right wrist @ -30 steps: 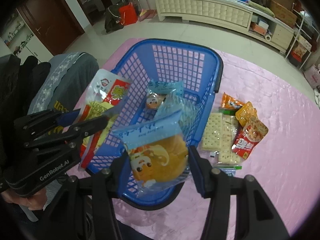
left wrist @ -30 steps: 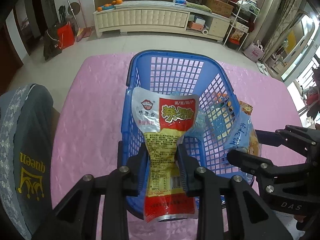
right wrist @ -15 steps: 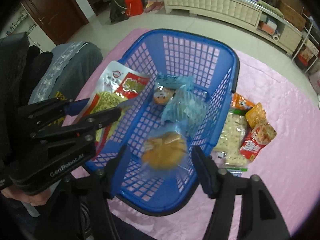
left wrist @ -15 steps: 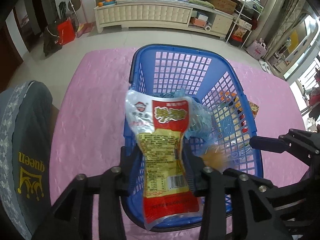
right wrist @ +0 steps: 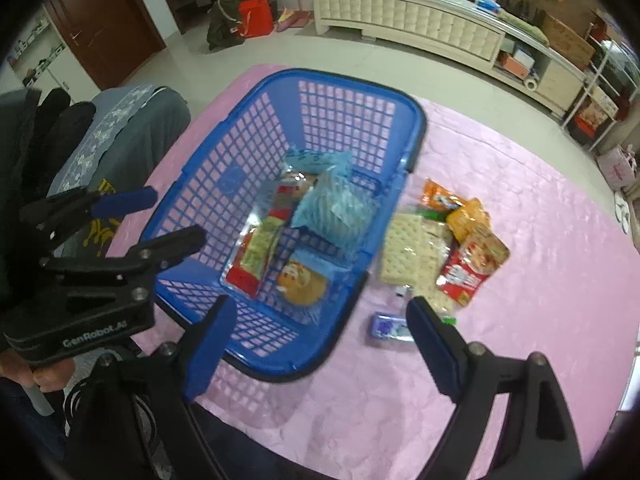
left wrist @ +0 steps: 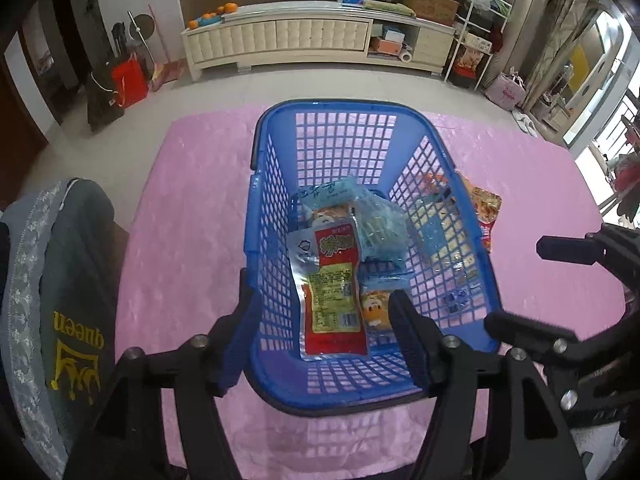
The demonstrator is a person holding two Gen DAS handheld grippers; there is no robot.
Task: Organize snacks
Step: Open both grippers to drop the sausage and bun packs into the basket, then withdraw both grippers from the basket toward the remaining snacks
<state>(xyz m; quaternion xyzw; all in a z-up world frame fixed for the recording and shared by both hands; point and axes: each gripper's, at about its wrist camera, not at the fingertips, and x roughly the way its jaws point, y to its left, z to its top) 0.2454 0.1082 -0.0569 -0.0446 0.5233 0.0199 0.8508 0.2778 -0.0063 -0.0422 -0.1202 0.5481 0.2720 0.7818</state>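
My left claw (left wrist: 322, 338) hangs over the near end of the blue plastic lattice basket (left wrist: 276, 216), its jaws opening, with nothing pinched between them; the red and silver foil snack pouch (left wrist: 330, 290) lies flat on the basket floor straight below and ahead of that claw, free of both pads. My right claw (right wrist: 320, 340) is beside it, also opening and holding nothing, its left finger over the basket's near rim and its right finger over the pink quilted cloth on the desk (right wrist: 540, 280). Just ahead of the right claw, inside the basket, rests the clear packet with the golden bun and cartoon face (right wrist: 302, 280), touching the foil pouch on its left. Further forward in the basket lies a pale blue crinkled wrapper packet (right wrist: 336, 212), partly over another bun packet (left wrist: 332, 214) behind it. Outside the basket, ahead and to the right of my right claw, a clear pack of pale square crackers (right wrist: 408, 252) lies on the cloth with a red snack bag (right wrist: 468, 272) and two orange packets (right wrist: 464, 208) overlapping its far edge. A small purple-blue wrapped sweet (right wrist: 390, 326) sits on the cloth just beside the right claw's right finger. To the left of my left claw is a grey garment printed "queen" in yellow (left wrist: 76, 300).
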